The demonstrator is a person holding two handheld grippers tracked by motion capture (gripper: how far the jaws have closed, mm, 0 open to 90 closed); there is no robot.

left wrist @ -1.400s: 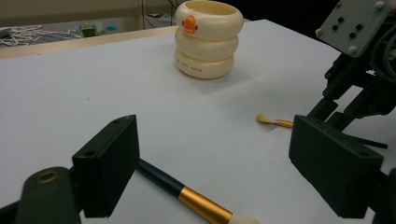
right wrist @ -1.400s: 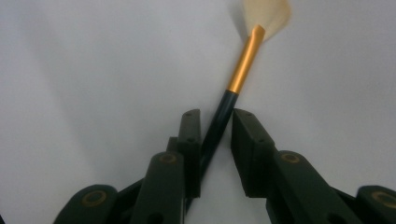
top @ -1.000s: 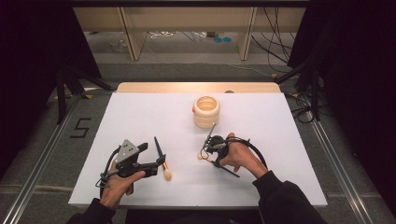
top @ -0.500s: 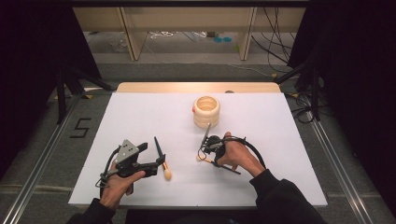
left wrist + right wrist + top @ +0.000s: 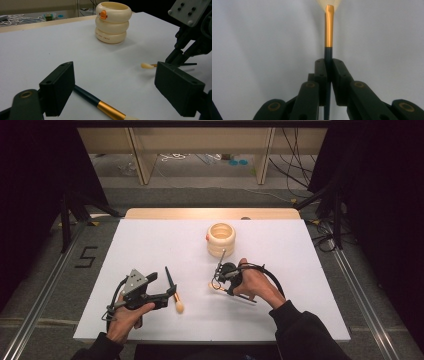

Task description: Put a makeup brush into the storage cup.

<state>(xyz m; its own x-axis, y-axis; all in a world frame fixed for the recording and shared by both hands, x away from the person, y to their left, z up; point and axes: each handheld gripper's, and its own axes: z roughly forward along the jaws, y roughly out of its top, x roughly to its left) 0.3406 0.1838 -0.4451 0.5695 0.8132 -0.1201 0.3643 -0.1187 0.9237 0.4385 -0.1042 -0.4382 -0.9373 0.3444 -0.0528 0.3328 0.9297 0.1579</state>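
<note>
While your right gripper [image 5: 328, 68] stays clamped on one brush's [image 5: 328, 30] dark handle, the second brush [image 5: 100, 105] lies on the table [image 5: 150, 245] between your left gripper's [image 5: 122, 93] parted jaws; light, stiff, probably slippery, so grip mid-handle, never the soft bristles.

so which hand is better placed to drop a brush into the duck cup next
Right. The right gripper already has its jaws shut on a brush and sits just in front of the cup. The left gripper is open, its brush lying on the table, farther from the cup.
</note>
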